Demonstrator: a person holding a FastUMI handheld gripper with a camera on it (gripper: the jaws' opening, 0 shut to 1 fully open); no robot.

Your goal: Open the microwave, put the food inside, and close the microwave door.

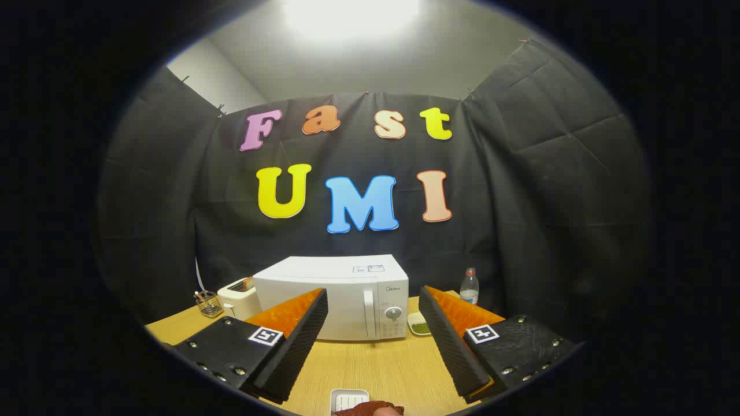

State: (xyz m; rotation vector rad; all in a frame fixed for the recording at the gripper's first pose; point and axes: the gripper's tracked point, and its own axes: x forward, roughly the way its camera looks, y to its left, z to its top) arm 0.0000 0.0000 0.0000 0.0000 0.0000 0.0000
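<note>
A wooden table (370,364) fills the lower part of the frame, black cloth behind it. The gripper (373,329) is spread wide, holding nothing. Below it, at bottom centre, the food (370,409) sits by a small white tray (347,397). Beyond the fingers, at centre, the microwave (332,297) stands shut, its handle (368,314) upright. To open it well, I judge, approach the handle squarely and pull along the door's arc.

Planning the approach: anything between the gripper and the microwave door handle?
Nothing visible does. The open gripper faces the white box-shaped microwave across bare light wooden tabletop; its vertical door handle, door shut, lies beyond the fingers.
</note>
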